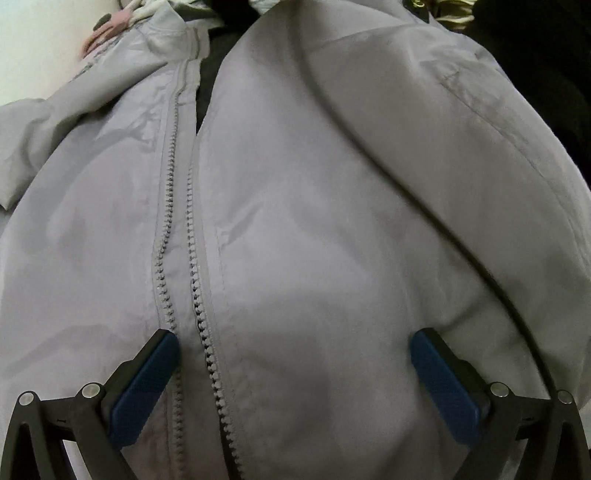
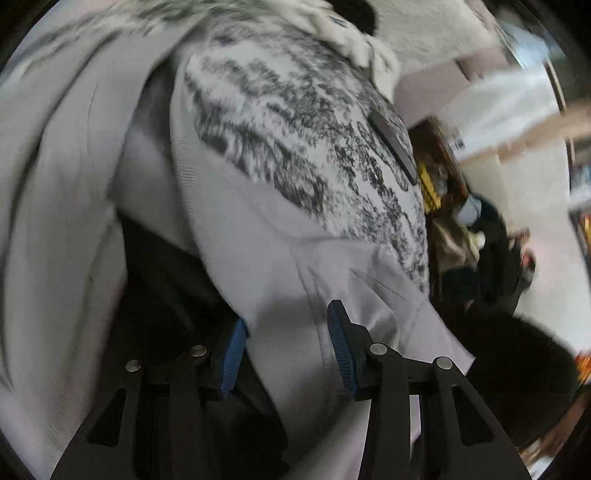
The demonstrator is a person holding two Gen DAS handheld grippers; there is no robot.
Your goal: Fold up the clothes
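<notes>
A grey zip-up jacket [image 1: 332, 221] lies spread out and fills the left wrist view, its front zipper [image 1: 184, 258] undone with the two rows of teeth apart. My left gripper [image 1: 293, 334] hovers just over it, open wide, its blue pads [image 1: 147, 384] straddling the zipper and the right front panel with nothing pinched. In the right wrist view a grey sleeve with a black-and-white speckled patch [image 2: 295, 155] runs down into my right gripper [image 2: 286, 325]. A thick fold of that grey cloth [image 2: 288, 350] fills the gap between both blue pads.
A white surface [image 1: 26, 55] shows at the top left, with pink and cream clothes [image 1: 110, 26] beside the collar. Dark fabric [image 1: 546, 74] lies at the right. In the right wrist view, a blurred room with clutter [image 2: 480, 240] sits beyond the jacket, and dark cloth [image 2: 166, 277] lies under the sleeve.
</notes>
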